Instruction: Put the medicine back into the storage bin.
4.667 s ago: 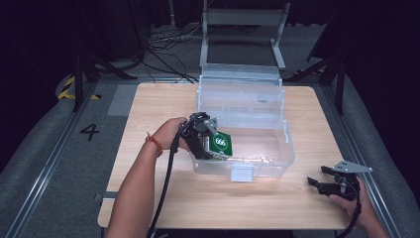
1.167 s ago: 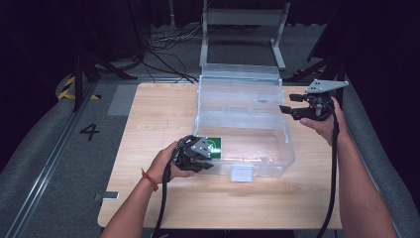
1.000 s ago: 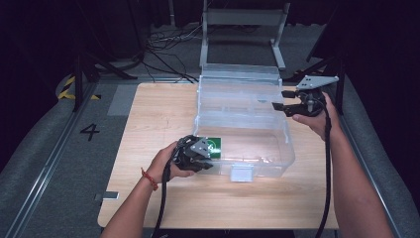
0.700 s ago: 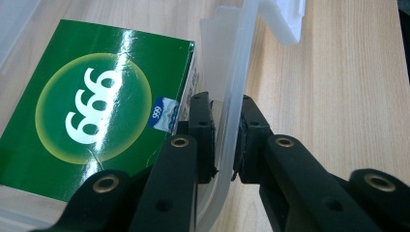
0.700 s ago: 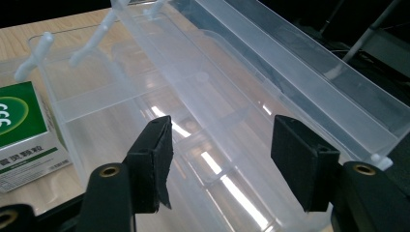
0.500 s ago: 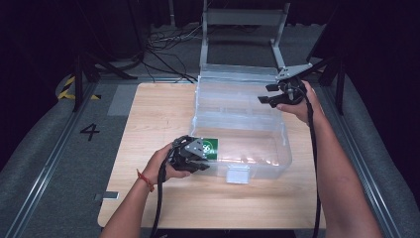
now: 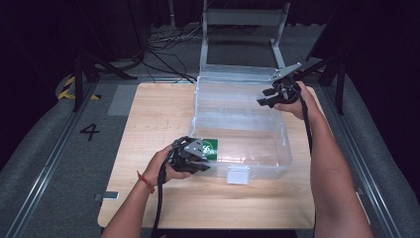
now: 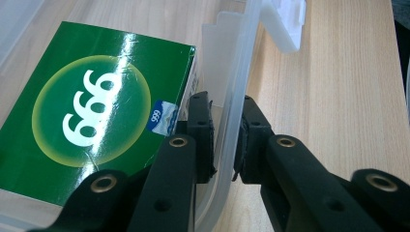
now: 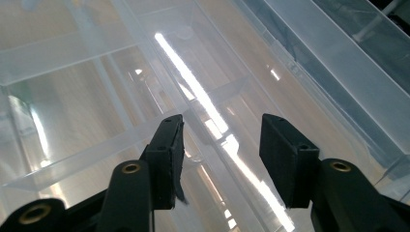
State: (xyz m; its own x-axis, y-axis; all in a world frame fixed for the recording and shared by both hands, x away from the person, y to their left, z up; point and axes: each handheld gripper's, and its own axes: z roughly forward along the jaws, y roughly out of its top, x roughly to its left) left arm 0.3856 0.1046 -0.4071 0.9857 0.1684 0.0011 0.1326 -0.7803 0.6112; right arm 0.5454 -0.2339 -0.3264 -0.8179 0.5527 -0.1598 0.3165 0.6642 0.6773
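Left gripper: jaws clamped on near-left wall of clear rectangular plastic bin on light wooden desk. Glossy green flat carton with white "666" in a pale circle: lying flat inside bin, just beside gripper. Right gripper: jaws wide, hovering over bin's far-right rim.

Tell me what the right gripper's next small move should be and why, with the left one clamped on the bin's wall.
Probably lower the right gripper a little and close it on the lid edge. Its jaws are open over the clear bin's far right side, holding nothing, while the left gripper steadies the near wall beside the green box. That looks like preparing to shut the lid.
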